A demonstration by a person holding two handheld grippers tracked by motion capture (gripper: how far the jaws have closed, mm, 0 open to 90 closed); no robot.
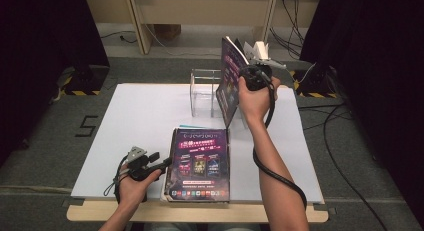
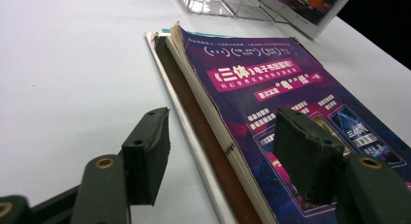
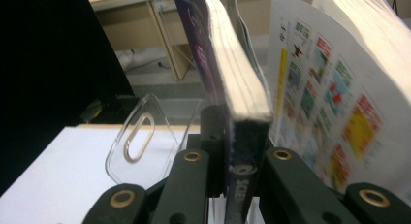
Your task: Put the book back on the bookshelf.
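Resting at the near left of the table (image 1: pixel 125 116), the left gripper (image 1: pixel 161 162) stands released, its jaws spread astride the left edge of the stack of magazines (image 1: pixel 199 163) without pressing on it; in the left gripper view the stack (image 2: pixel 271 93) lies flat, purple cover up, with at least one more volume beneath the top one. Further right and towards the back, the clear acrylic holder (image 1: pixel 204 93) waits upright and, as far as the glare lets me judge, has nothing in it yet. Rightmost, the right gripper (image 3: pixel 237 161) is clenched on the spine of one magazine (image 1: pixel 231 78), held upright in the air just beside the holder. By my reading the pick-up is done; lowering this magazine into the holder remains, and then the flat stack.
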